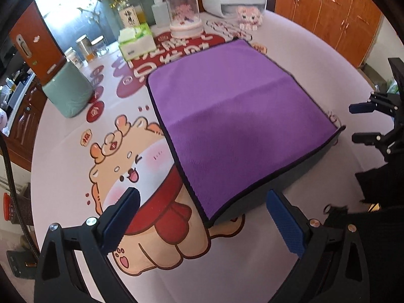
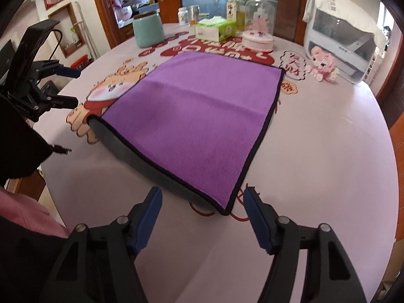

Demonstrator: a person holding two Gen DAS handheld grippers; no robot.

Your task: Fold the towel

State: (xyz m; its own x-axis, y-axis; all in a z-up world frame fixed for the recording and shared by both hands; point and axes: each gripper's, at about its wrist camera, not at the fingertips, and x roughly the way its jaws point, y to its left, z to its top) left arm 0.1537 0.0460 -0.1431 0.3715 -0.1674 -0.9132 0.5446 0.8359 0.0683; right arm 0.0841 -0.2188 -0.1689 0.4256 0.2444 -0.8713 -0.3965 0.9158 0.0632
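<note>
A purple towel point(image 1: 234, 116) with a dark hem and grey underside lies spread on the table; it also shows in the right wrist view point(image 2: 197, 118). Its near edge is raised, showing the grey underside. My left gripper point(image 1: 202, 217) is open and empty, just short of the towel's near left corner. My right gripper point(image 2: 203, 214) is open and empty, its jaws either side of the towel's near right corner without touching it. Each gripper also shows in the other view, the right gripper point(image 1: 363, 123) and the left gripper point(image 2: 73, 87), both open.
The round table point(image 2: 315, 151) has a white cloth with a cartoon print. At the back stand a tissue box point(image 2: 214, 29), a glass dome point(image 2: 260, 25), bottles, a green cylinder point(image 2: 147, 31), a pink toy figure point(image 2: 323, 63) and a white appliance point(image 2: 346, 40).
</note>
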